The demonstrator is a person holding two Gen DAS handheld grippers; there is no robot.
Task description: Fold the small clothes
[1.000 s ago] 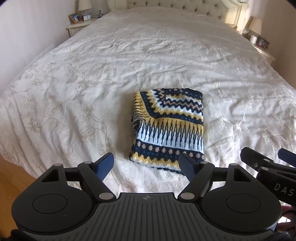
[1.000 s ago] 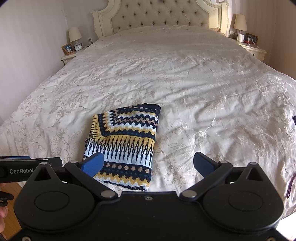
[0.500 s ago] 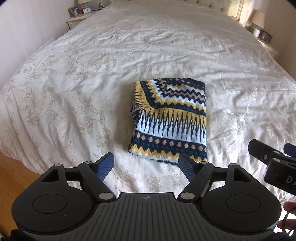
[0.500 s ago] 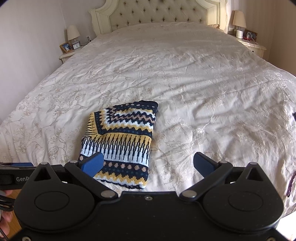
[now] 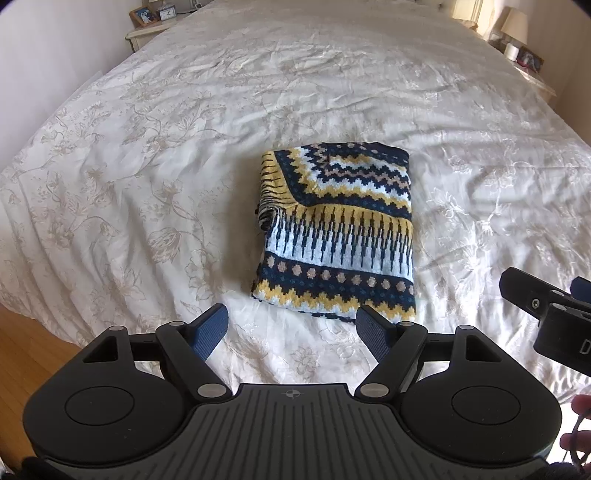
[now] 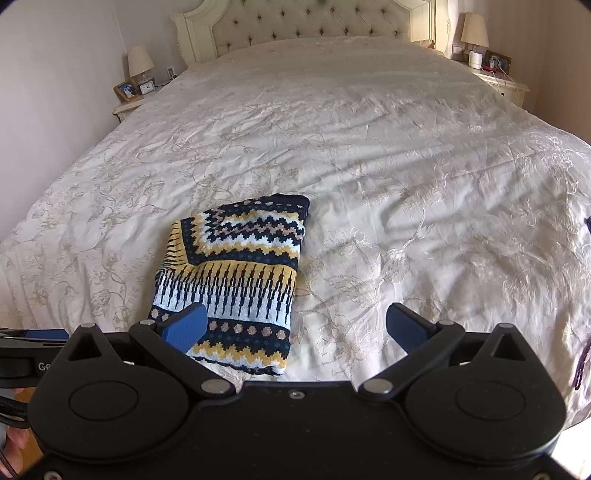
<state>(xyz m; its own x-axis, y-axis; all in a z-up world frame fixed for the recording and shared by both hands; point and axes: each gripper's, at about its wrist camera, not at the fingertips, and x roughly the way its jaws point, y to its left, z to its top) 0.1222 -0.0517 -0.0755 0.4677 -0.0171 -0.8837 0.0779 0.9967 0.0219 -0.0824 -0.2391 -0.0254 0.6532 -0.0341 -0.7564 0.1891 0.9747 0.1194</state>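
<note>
A small knitted sweater (image 5: 338,232) with navy, yellow and white zigzag bands lies folded into a neat rectangle on the cream bedspread (image 5: 147,155). It also shows in the right wrist view (image 6: 236,273). My left gripper (image 5: 293,328) is open and empty, held just short of the sweater's near edge. My right gripper (image 6: 295,325) is open and empty, over the sweater's near right corner; part of it shows at the right edge of the left wrist view (image 5: 546,314). Neither gripper touches the sweater.
The bed's near edge drops to a wooden floor (image 5: 33,343) at the left. A tufted headboard (image 6: 306,26) stands at the far end. Nightstands with lamps flank it, left (image 6: 140,85) and right (image 6: 491,70).
Both grippers have risen and tilted a little, so the sweater sits higher and farther in the views. The sweater has not moved. Both stay open.
</note>
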